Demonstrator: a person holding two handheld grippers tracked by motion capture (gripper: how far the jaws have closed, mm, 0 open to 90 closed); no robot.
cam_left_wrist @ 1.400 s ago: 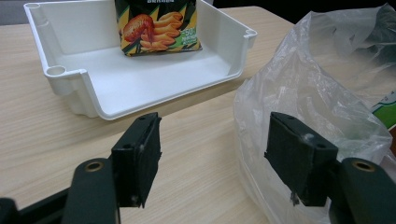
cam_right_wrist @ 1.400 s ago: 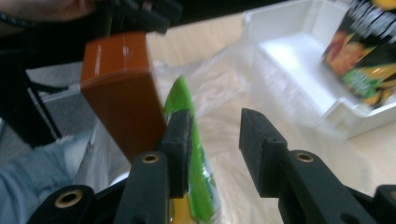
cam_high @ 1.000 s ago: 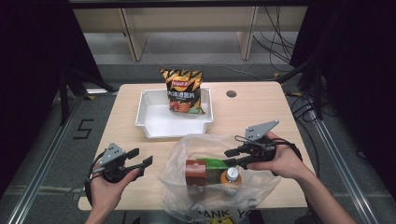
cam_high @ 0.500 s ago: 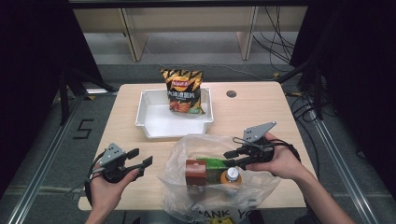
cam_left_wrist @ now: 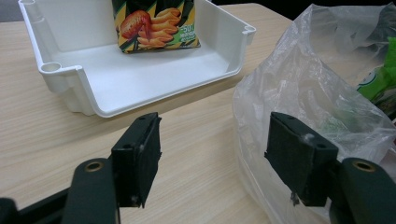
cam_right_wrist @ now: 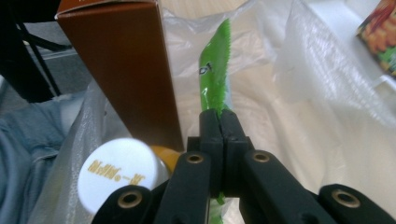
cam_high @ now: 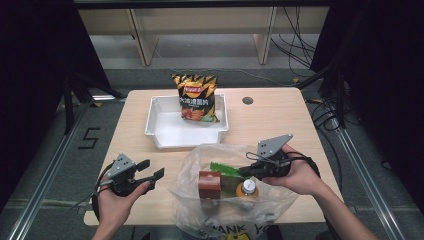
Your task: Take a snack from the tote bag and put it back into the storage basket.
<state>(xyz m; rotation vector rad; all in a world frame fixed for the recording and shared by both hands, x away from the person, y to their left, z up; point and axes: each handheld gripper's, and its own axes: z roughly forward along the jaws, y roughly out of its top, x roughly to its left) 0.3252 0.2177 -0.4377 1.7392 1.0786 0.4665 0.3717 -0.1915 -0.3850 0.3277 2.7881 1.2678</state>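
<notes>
Clamping the green packet point(cam_right_wrist: 215, 65) edge-on, your right gripper point(cam_right_wrist: 219, 122) has just closed its jaws flat on it inside the clear plastic bag point(cam_high: 200, 162) at the table's near edge. Packet sits between the brown box point(cam_right_wrist: 126, 65) and the bag wall, a white-capped bottle point(cam_right_wrist: 116, 177) just beside the jaws. Your left gripper point(cam_left_wrist: 215, 158) hovers with jaws apart, nothing between them, just beside the bag. Chips bag point(cam_high: 196, 97) stands in the white tray point(cam_high: 165, 135)
</notes>
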